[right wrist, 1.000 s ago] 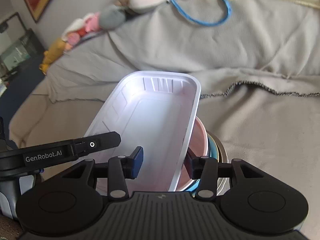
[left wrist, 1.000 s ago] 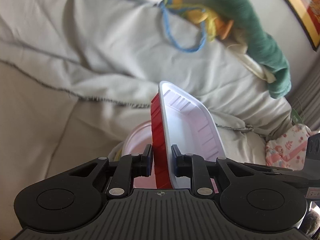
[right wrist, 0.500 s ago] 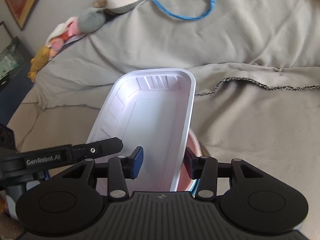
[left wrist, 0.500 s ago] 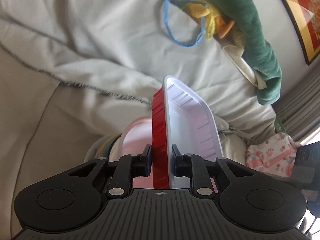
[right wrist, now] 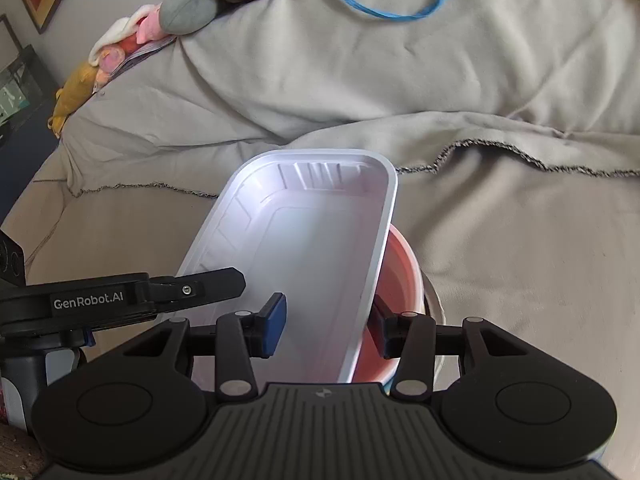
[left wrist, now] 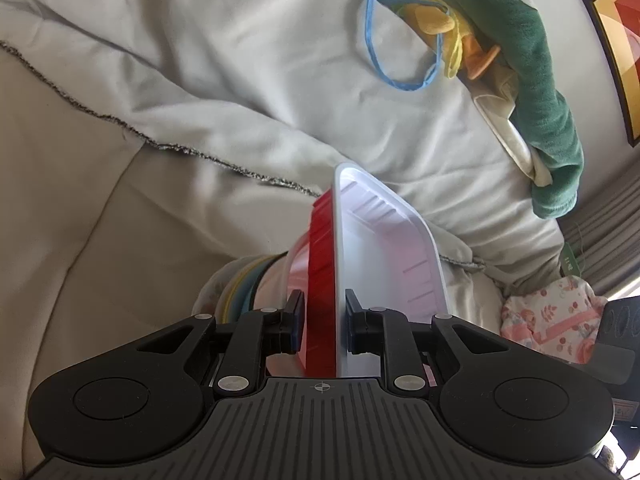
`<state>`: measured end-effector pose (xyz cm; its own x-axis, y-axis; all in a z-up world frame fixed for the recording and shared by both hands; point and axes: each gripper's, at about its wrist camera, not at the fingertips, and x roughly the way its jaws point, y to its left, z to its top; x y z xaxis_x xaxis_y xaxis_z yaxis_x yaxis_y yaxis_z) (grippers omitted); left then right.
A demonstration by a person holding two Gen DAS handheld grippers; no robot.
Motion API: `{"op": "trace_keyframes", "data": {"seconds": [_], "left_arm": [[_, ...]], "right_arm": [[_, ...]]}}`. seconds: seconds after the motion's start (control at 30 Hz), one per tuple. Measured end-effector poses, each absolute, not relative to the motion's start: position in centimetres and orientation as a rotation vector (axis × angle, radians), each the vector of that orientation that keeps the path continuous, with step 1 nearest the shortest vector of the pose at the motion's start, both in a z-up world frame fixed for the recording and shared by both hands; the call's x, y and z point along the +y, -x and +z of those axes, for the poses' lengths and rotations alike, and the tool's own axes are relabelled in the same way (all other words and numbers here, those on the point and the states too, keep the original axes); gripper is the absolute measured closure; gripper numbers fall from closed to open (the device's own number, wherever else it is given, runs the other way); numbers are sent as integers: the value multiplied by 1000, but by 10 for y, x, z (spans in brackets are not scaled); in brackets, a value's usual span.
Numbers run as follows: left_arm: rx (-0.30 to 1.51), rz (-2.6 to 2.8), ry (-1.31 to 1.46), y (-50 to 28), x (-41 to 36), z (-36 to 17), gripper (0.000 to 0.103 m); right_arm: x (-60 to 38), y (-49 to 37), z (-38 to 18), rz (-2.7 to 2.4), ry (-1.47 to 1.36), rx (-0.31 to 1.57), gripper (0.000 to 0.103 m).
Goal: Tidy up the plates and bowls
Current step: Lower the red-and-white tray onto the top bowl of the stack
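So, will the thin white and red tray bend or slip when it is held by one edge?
The tray looks thin-walled, so probably light and flexible. The left gripper pinches one rim; it may twist. Its glossy inside may be slippery.

Support surface: a beige couch (right wrist: 520, 280) draped with a grey blanket (right wrist: 360, 80). A stack of bowls (left wrist: 244, 284) sits on the cushion, just below the blanket's dark-stitched hem. Stuffed toys (right wrist: 184, 8) lie well behind the stack.
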<state>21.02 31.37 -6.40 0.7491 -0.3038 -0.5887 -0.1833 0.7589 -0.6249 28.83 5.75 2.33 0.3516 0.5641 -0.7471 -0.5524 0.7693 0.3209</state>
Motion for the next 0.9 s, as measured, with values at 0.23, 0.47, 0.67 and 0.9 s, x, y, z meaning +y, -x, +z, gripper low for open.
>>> {"op": "trace_keyframes", "data": {"seconds": [0.23,0.47,0.67,0.9], "left_arm": [[739,-85,741,-221,318,-69,81],[716,-95,780,-205,325,-60,80],[714,-117,758,-201,320,-47,80],[723,-124,750,-203,315,-48,79]], "right_arm": [[67,-301,20,718,-9,974,58],[51,-294,34,714,-3,923,58],[37,-293,42,716,-33,922,58],[35,-284,48,723,-36,919,56]]}}
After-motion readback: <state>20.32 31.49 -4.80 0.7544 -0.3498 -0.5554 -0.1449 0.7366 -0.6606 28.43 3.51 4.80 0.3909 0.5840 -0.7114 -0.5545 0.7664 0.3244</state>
